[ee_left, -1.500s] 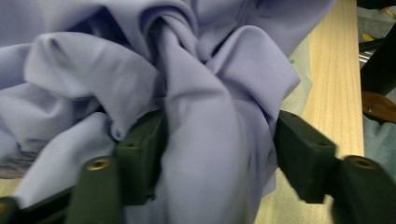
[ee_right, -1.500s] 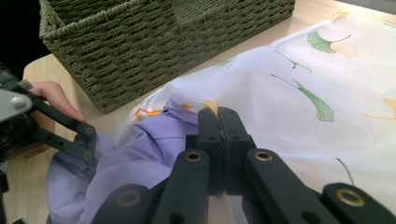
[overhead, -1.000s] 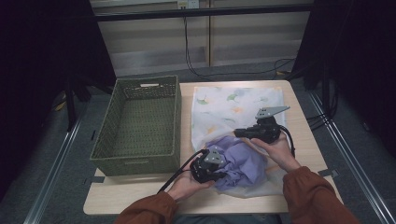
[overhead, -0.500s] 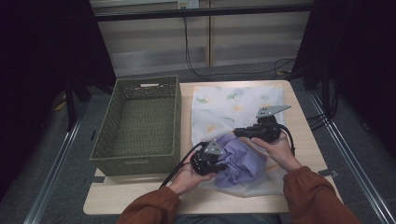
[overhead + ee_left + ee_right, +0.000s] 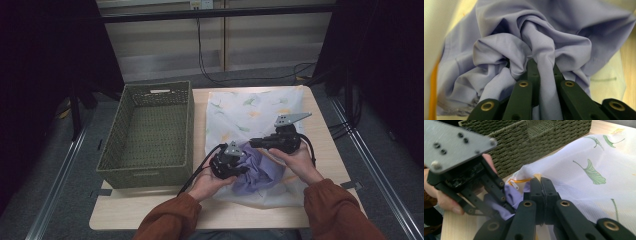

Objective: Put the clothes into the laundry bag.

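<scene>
While the left claw [image 5: 239, 167] is clamped on a bunch of the purple cloth [image 5: 534, 47] and the right claw [image 5: 541, 192] pinches the zipped mouth of the leaf-print bag [image 5: 250, 112], the cloth sits half inside that mouth between both hands, on the worktop [image 5: 320, 150] right of the basket [image 5: 150, 130].

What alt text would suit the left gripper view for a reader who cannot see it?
The left gripper has its two black jaws shut on a bunched fold of crumpled lilac cloth. The cloth lies on a white mesh bag, with light wooden table at the right edge.
</scene>
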Demonstrator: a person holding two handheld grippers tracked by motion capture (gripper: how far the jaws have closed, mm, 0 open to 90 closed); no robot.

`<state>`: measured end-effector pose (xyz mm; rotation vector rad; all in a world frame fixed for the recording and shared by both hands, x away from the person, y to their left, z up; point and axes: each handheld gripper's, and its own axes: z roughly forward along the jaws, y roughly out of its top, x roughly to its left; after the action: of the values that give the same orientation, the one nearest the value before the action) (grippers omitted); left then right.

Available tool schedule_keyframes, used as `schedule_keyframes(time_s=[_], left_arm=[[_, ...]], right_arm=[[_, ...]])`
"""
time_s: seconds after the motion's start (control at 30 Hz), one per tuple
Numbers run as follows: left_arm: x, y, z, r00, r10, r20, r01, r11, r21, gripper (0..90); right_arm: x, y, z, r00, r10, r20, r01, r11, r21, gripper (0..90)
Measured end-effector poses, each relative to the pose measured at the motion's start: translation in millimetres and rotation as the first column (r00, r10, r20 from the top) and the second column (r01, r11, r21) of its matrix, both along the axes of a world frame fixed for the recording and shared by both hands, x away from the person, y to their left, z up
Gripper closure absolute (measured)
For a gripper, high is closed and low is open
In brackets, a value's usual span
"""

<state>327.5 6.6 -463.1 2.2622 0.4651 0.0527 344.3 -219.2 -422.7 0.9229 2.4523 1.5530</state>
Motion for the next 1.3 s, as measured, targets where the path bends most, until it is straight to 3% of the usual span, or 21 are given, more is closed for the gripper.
schedule_keyframes(time_s=[0.1,0.13,0.3,0.47,0.57,0.6,0.63,0.7,0.8,0.93,1.03,1.1,1.13,1.17,1.23,1.27,1.3], left_arm=[[5.4,-2.6,0.2,0.9998,0.02,0.0,-0.02,0.9997,-0.013,84.8],[8.5,-3.1,1.5,0.9997,0.024,0.0,-0.024,0.9997,0.002,84.8],[16.3,-5.8,-0.7,0.9974,0.072,0.009,-0.072,0.9971,-0.026,84.9],[16.1,-6.3,-15.9,0.9985,0.055,-0.007,-0.054,0.9983,0.02,82.7],[14.3,-3.7,-16.7,0.9992,0.038,-0.012,-0.038,0.999,0.023,74.0],[12.9,-3.8,-16.6,0.9989,0.045,-0.015,-0.044,0.999,0.001,70.4],[12.5,-1.6,-13.6,0.9996,0.027,-0.01,-0.027,0.9993,0.027,70.1],[9.0,1.4,-10.6,0.9999,0.011,-0.011,-0.01,0.9999,0.009,70.6],[1.2,7.8,-1.6,1.0,-0.005,-0.001,0.005,1.0,-0.003,61.8],[-9.9,13.5,4.7,0.9992,-0.032,0.022,0.032,0.9994,0.009,53.2],[-19.5,12.7,1.2,0.9982,-0.055,0.026,0.054,0.9984,0.016,47.8],[-20.9,13.3,-3.6,0.9981,-0.058,0.022,0.058,0.9983,0.001,42.0],[-21.6,13.4,-7.4,0.9982,-0.059,0.004,0.059,0.9978,-0.029,40.1],[-21.7,14.0,-8.9,0.9978,-0.066,0.008,0.066,0.9978,-0.003,38.0],[-23.6,12.3,-13.8,0.9965,-0.083,0.001,0.083,0.9965,0.007,30.8],[-24.5,11.8,-14.3,0.9958,-0.089,0.018,0.089,0.9958,0.024,30.2],[-25.5,10.6,-15.9,0.996,-0.087,0.02,0.087,0.9961,0.016,29.7]], right_arm=[[-1.1,0.8,0.8,1.0,0.005,-0.003,-0.005,1.0,0.003,89.6],[-1.3,1.2,0.9,1.0,0.007,-0.003,-0.007,1.0,0.003,89.6],[-2.5,1.3,1.4,1.0,0.004,0.002,-0.004,1.0,0.006,89.6],[-0.5,-3.0,-3.7,0.9998,-0.009,-0.015,0.009,0.9999,-0.005,89.6],[0.5,-4.7,-6.1,0.9997,-0.013,-0.021,0.013,0.9999,-0.007,89.6],[0.6,-5.0,-6.2,0.9997,-0.014,-0.021,0.014,0.9999,-0.007,89.6],[0.7,-5.1,-6.2,0.9997,-0.014,-0.022,0.014,0.9999,-0.007,89.6],[0.6,-5.0,-6.7,0.9997,-0.014,-0.022,0.014,0.9999,-0.01,89.6],[0.3,-4.4,-8.4,0.9996,-0.013,-0.027,0.013,0.9998,-0.018,89.6],[0.1,-4.4,-10.1,0.9995,-0.012,-0.031,0.011,0.9998,-0.018,89.6],[-0.1,-4.3,-11.2,0.9994,-0.012,-0.033,0.012,0.9997,-0.022,89.6],[-0.1,-4.1,-12.2,0.9995,-0.01,-0.031,0.009,0.9996,-0.026,89.6],[-0.4,-4.0,-12.3,0.9994,-0.011,-0.034,0.01,0.9996,-0.024,89.6],[-0.4,-4.0,-12.7,0.9994,-0.009,-0.032,0.009,0.9997,-0.025,89.6],[-0.8,-3.9,-13.0,0.9994,-0.007,-0.034,0.006,0.9996,-0.029,89.6],[-0.8,-3.8,-13.3,0.9994,-0.007,-0.034,0.006,0.9996,-0.029,89.6],[-0.8,-3.7,-13.5,0.9994,-0.006,-0.035,0.005,0.9996,-0.028,89.6]])
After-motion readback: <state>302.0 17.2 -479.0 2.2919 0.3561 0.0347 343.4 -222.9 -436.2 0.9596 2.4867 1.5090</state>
